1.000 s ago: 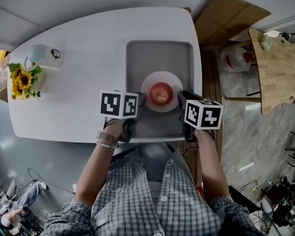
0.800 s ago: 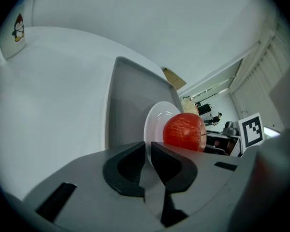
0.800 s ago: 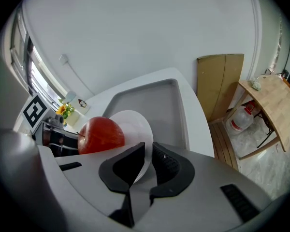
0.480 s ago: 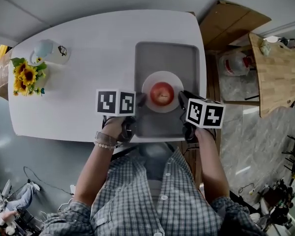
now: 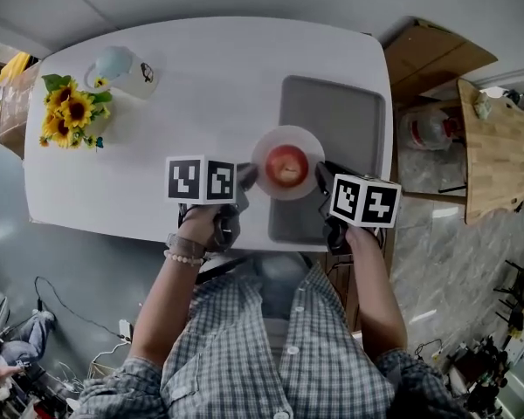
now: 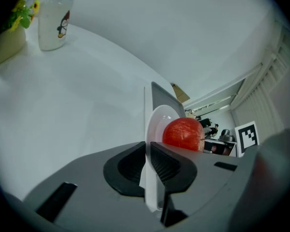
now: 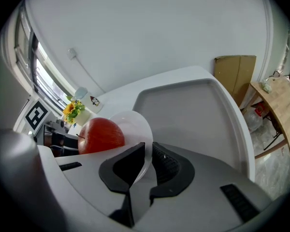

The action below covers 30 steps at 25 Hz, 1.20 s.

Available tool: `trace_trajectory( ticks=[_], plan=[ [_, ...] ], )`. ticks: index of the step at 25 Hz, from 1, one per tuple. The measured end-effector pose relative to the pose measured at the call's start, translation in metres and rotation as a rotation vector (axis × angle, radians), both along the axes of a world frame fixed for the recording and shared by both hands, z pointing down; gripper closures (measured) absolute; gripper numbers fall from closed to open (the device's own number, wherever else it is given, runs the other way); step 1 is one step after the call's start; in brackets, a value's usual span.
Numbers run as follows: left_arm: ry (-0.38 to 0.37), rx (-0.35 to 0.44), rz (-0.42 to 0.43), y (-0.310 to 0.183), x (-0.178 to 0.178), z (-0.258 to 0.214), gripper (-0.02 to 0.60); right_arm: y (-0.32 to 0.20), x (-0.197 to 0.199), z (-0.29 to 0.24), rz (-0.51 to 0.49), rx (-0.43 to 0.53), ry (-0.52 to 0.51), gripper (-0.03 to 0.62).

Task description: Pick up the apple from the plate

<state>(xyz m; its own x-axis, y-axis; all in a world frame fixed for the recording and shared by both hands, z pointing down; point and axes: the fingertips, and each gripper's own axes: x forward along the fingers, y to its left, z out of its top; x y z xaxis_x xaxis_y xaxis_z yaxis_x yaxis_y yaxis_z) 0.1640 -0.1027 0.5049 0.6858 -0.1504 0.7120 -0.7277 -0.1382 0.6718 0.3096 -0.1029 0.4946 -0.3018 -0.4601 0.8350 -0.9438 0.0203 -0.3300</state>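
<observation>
Left gripper (image 5: 246,178) and right gripper (image 5: 321,175) each clamped the one plate (image 5: 266,147); one apple (image 5: 286,165) sat on the plate, with one grey tray (image 5: 334,116) and one white table (image 5: 201,85) beneath the plate.

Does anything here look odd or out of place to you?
Yes: the plate, carrying the apple, lies half across the grey tray's left edge instead of squarely in it. The left gripper and right gripper each pinch its rim from opposite sides, while the apple is untouched. Nothing looks spilled or broken.
</observation>
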Motion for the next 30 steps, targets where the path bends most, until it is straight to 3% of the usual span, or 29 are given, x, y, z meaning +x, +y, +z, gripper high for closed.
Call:
trace_trajectory(
  ticks=[14, 22, 30],
  plan=[
    [-0.025, -0.006, -0.125, 0.002, -0.122, 0.005, 0.545, -0.008, -0.122, 0.005, -0.113, -0.021, -0.041, 0.539],
    [-0.06, -0.032, -0.119, 0.003, -0.178, 0.023, 0.545, -0.002, -0.178, 0.024, -0.122, -0.073, -0.054, 0.54],
    [-0.06, -0.065, -0.075, 0.006, -0.206, 0.048, 0.545, 0.004, -0.205, 0.045, -0.09, -0.107, -0.048, 0.542]
  ],
)
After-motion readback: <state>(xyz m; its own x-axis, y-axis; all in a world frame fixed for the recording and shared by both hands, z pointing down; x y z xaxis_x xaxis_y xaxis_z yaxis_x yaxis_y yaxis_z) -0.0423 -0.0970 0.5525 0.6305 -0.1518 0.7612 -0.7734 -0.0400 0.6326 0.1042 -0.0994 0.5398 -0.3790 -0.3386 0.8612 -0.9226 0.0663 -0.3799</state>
